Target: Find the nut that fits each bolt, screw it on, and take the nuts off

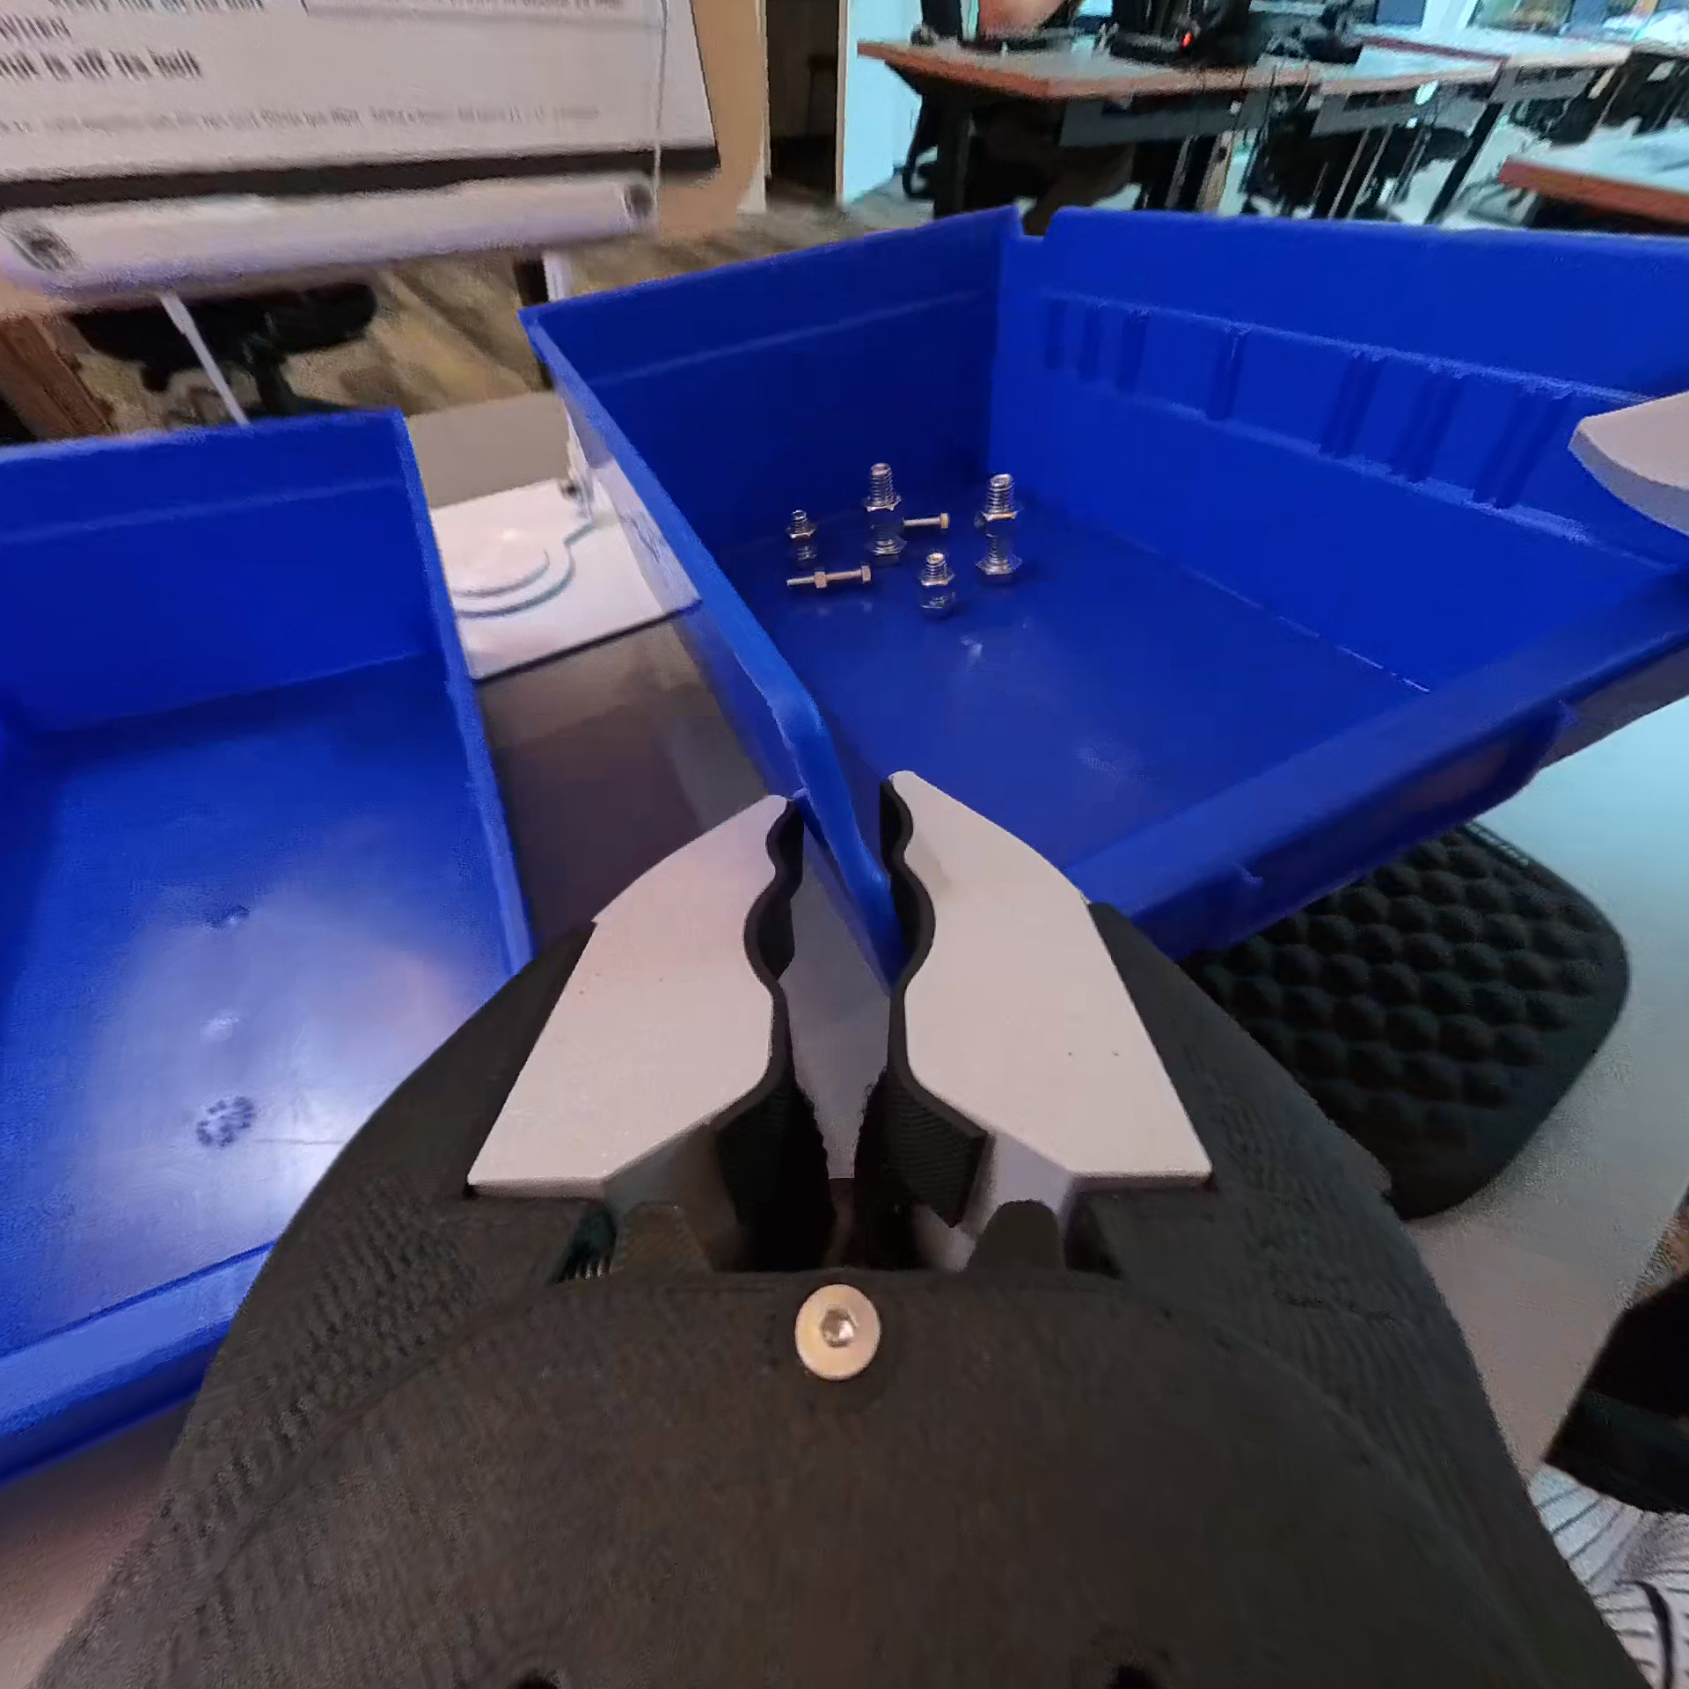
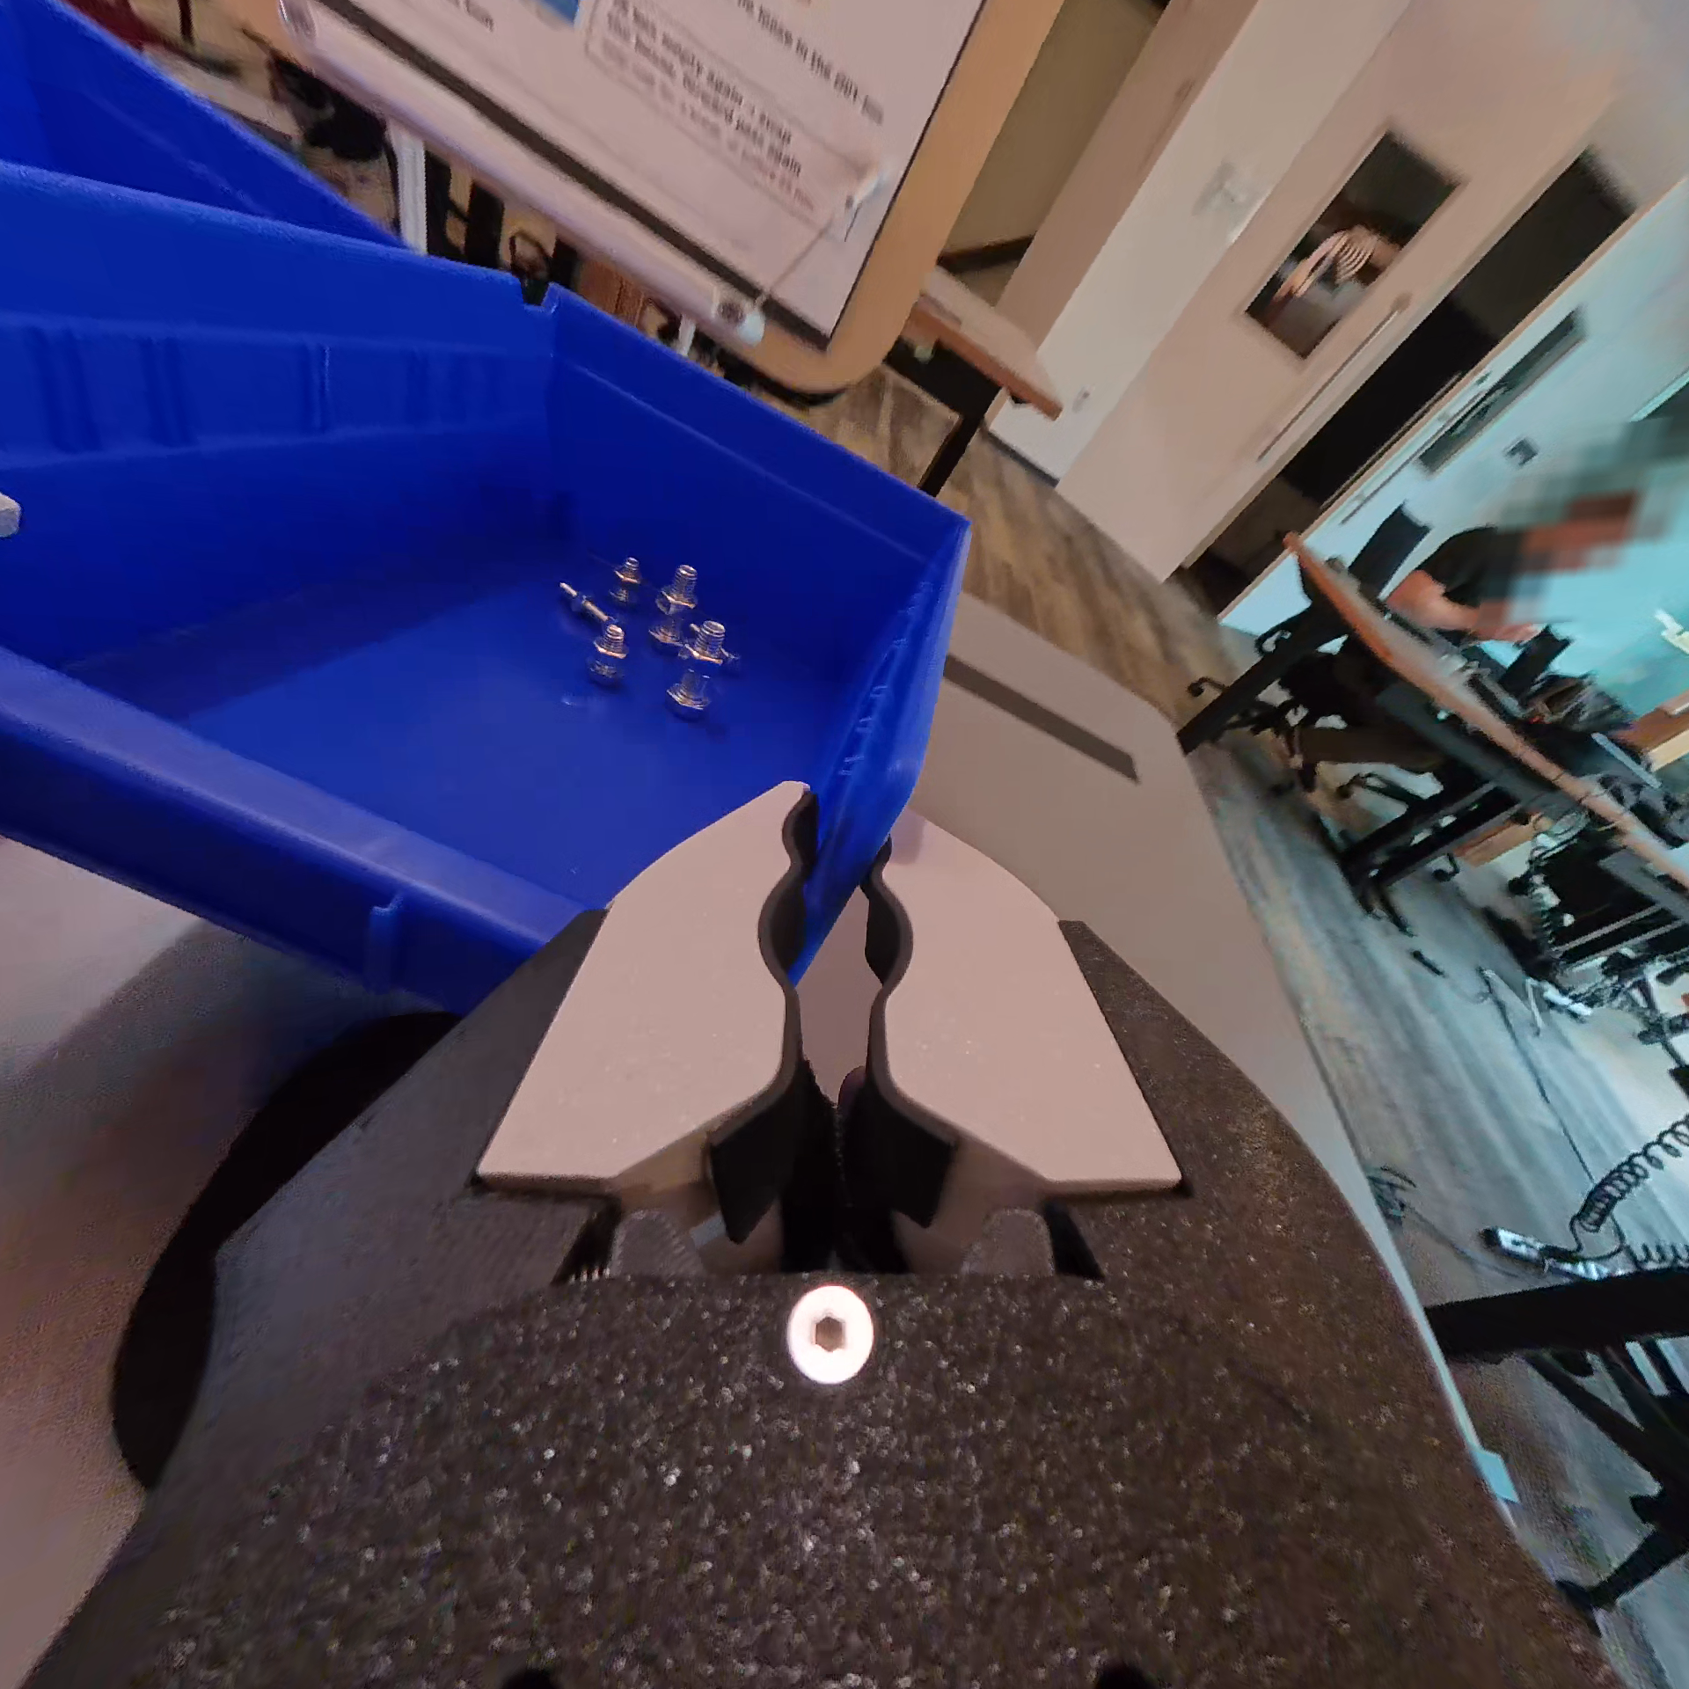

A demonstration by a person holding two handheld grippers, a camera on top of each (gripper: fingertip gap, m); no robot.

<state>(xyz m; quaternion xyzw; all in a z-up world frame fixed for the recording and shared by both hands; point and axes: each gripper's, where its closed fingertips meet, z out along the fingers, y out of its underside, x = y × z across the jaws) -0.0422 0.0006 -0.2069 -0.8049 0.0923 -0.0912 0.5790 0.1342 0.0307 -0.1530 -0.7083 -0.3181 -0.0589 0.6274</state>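
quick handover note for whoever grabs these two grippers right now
Left hand-held gripper: shut on the blue bin's left wall.
Right hand-held gripper: shut on the same bin's right wall; the bin looks lifted and tilted.
Bolts with nuts: clustered at the bin's far end, nuts already screwed on, several upright, two thin ones lying flat.
Second blue bin to the left holds no hardware.
Left: nuts not yet taken off.

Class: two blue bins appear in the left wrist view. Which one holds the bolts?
The right-hand bin, gripped on its walls by both grippers, holds the bolts. The left bin holds none.
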